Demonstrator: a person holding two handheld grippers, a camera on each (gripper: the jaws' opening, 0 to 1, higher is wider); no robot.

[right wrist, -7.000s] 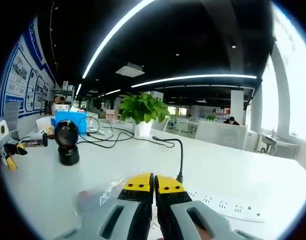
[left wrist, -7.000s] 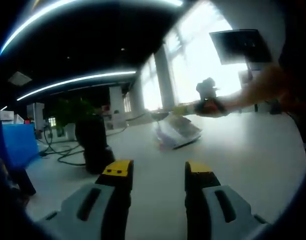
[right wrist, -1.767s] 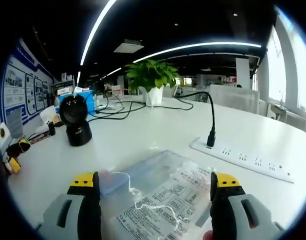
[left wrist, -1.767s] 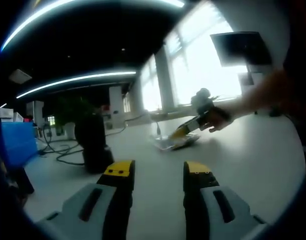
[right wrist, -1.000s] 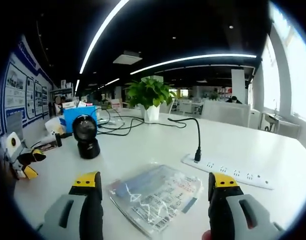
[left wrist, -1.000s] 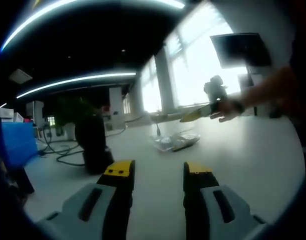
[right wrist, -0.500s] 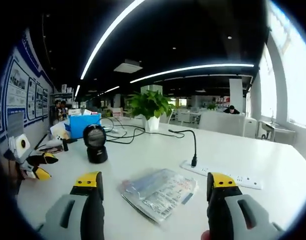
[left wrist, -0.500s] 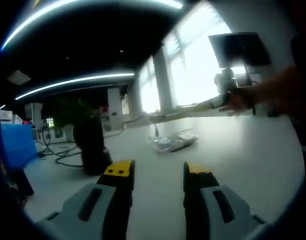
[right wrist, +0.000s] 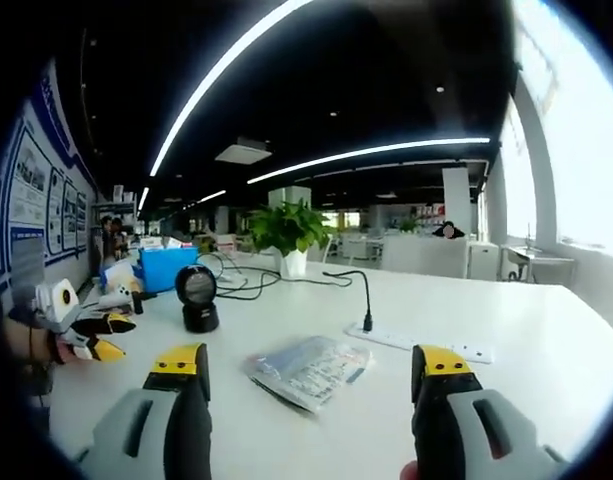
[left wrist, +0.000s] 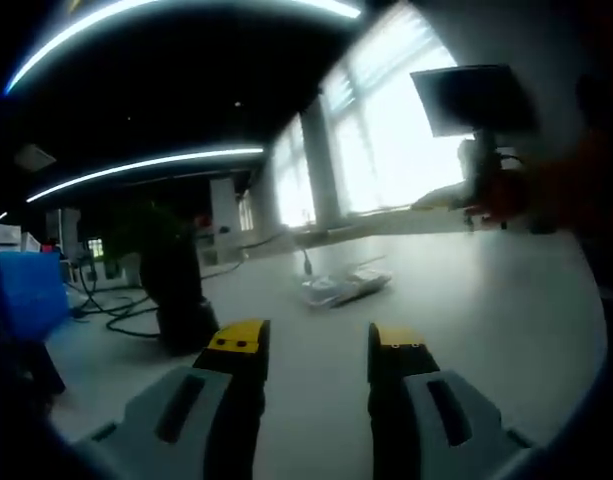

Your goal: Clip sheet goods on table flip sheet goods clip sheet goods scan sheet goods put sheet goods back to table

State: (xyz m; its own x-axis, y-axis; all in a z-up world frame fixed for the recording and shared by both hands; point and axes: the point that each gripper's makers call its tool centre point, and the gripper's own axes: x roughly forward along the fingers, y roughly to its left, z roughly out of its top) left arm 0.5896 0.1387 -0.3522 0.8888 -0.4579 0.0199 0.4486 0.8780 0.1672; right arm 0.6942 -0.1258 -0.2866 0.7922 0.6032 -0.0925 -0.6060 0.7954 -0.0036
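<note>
Now that the right gripper (right wrist: 304,375) has drawn back, jaws released wide, sheet goods (right wrist: 308,369) lie flat on table (right wrist: 546,340) beside the scanner (right wrist: 198,298); put-back looks done. Left gripper (left wrist: 316,343) empty, parted.

Long white ceiling light strips (right wrist: 236,60) curve with fisheye distortion across a dark ceiling. In the left gripper view, tall bright windows (left wrist: 386,140) blow out with glare, and everything is soft with blur; the right gripper view is sharper.
</note>
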